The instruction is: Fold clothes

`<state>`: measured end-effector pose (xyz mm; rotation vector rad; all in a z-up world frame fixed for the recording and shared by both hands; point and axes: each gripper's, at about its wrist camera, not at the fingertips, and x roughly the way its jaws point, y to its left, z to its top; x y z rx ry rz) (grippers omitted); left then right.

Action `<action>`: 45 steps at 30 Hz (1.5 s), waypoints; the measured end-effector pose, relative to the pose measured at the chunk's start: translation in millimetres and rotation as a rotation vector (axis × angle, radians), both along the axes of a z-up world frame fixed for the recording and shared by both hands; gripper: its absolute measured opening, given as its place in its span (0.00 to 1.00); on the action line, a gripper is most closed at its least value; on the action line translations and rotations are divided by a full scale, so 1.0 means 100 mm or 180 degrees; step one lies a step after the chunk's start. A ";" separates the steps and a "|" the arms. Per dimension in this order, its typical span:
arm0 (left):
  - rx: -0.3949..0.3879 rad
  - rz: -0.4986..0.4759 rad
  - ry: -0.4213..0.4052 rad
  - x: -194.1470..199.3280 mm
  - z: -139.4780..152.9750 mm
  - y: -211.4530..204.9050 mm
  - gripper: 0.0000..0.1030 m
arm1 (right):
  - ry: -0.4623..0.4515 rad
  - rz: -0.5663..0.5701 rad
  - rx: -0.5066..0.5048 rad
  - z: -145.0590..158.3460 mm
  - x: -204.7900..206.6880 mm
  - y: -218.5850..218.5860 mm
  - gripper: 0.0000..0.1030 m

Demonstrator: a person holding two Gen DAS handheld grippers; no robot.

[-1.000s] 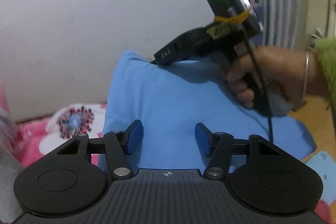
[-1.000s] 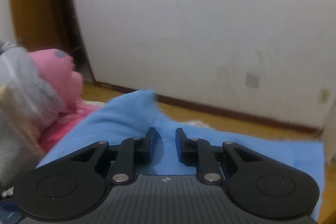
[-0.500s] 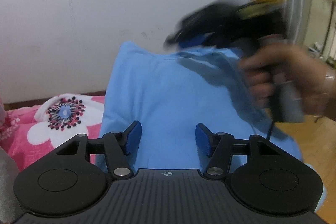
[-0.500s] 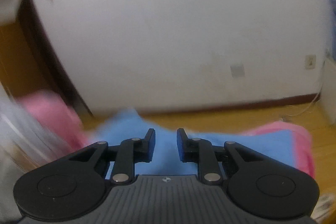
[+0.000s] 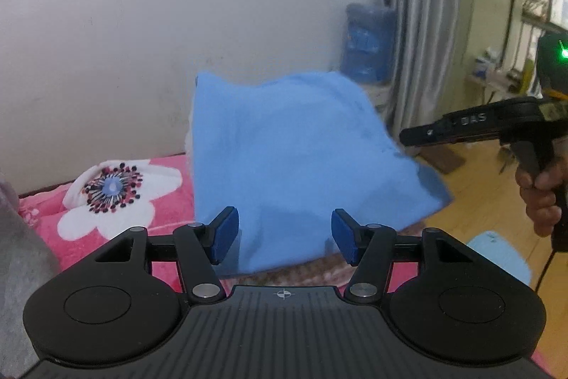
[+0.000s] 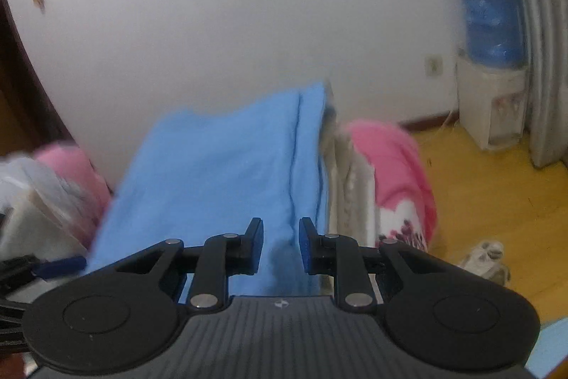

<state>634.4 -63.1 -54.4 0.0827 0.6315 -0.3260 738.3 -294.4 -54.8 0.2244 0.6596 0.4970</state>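
- Left wrist view: the left tongs (image 5: 284, 233) hang spread wide with nothing between the pads, low over the near edge of the blue cloth (image 5: 294, 151).
- The cloth lies doubled on the pink flowered bed (image 5: 106, 201); its right corner (image 5: 433, 190) hangs past the bed edge over the wooden floor (image 5: 472, 201). Risk, I'd say: that overhang drags the stack off if it gets nudged.
- Off to the right, the right tongs (image 5: 406, 135) sit clear of the cloth, gripped by a hand (image 5: 539, 194); a swing back could clip the loose corner and undo the layers.
- Right wrist view: the right tongs (image 6: 280, 245) stand partly parted, pinching nothing, right above a seam (image 6: 294, 173) in the cloth.
- A shallow pinch there might catch only the top layer, so the fold would peel apart on a lift.
- Both views are motion-blurred, so how neatly the edges line up is hard to judge.
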 end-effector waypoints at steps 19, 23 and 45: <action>-0.0558 0.0371 0.0187 -1.74 1.17 0.81 0.76 | 0.0280 -0.0215 -0.0287 0.58 -1.74 0.14 0.27; -0.0668 0.0464 0.0090 -2.36 1.30 0.93 1.00 | 0.0273 -0.0261 -0.0415 0.85 -2.45 0.22 0.39; -0.0126 0.1250 -0.0002 -3.89 1.74 0.09 1.00 | -0.0293 -0.0855 -0.0994 1.73 -4.92 0.14 1.00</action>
